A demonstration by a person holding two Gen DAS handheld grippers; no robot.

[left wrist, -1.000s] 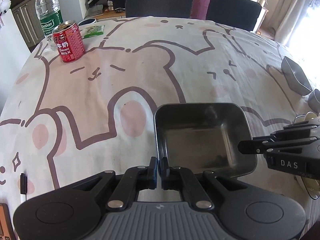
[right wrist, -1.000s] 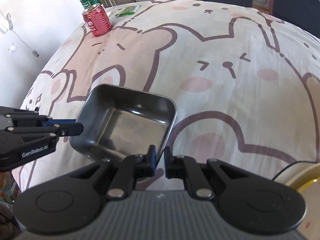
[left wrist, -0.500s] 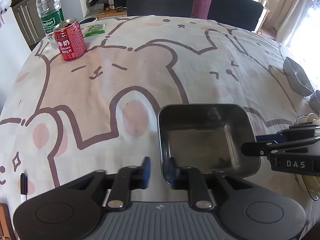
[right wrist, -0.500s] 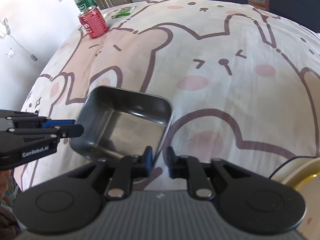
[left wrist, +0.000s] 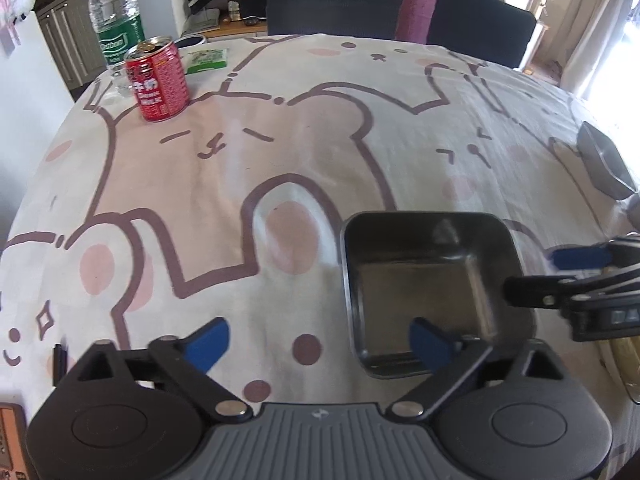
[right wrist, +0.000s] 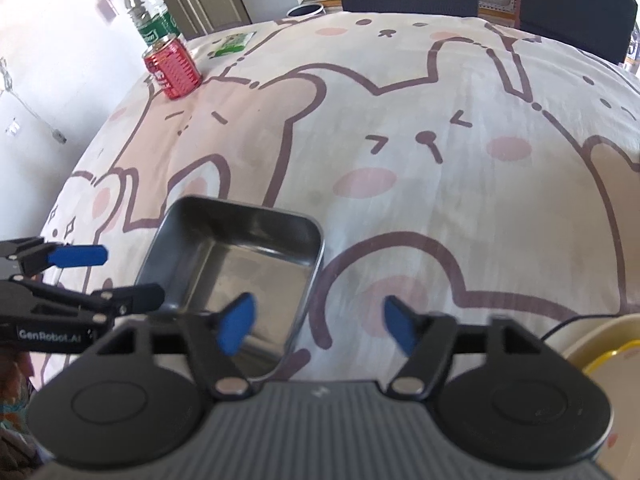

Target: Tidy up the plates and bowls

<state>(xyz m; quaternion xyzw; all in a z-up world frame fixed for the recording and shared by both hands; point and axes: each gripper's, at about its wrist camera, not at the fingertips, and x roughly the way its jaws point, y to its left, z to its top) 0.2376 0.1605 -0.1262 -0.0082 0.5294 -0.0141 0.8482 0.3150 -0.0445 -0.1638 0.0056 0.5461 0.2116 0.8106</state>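
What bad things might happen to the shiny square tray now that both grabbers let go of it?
1. Each gripper, left and right, has one of its fingers over the square metal tray. Both have just opened, so lifting carelessly might snag the rim and drag it.
2. The yellow-rimmed plate sits close beside the right gripper; a sideways swing might bump it.
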